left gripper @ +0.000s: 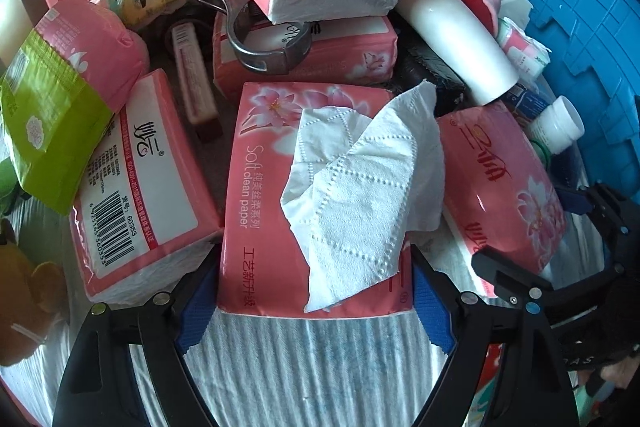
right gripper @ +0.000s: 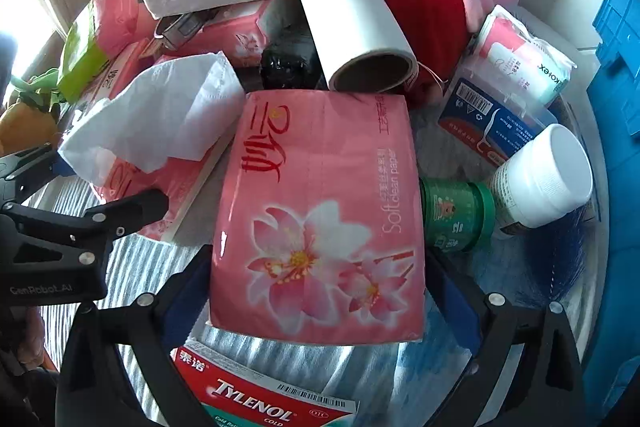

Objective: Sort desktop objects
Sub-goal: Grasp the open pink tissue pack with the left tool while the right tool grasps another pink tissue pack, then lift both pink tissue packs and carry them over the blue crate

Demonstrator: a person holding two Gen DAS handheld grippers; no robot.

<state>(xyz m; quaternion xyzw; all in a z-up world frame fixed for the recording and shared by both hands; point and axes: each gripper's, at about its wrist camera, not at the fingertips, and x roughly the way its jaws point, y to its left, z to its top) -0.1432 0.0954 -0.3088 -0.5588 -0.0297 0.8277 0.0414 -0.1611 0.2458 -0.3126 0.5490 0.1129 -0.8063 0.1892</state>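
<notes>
Left gripper [left gripper: 316, 291] fingers pinch the near end of an opened pink tissue pack [left gripper: 272, 195], white sheet [left gripper: 360, 195] sticking out on top. Right gripper [right gripper: 320, 291] fingers clamp a sealed pink tissue pack [right gripper: 320, 219] just beside it. Both packs sit at the near edge of the pile on the striped cloth [left gripper: 304, 367]; Tylenol box [right gripper: 264, 395] lies under the right one.
</notes>
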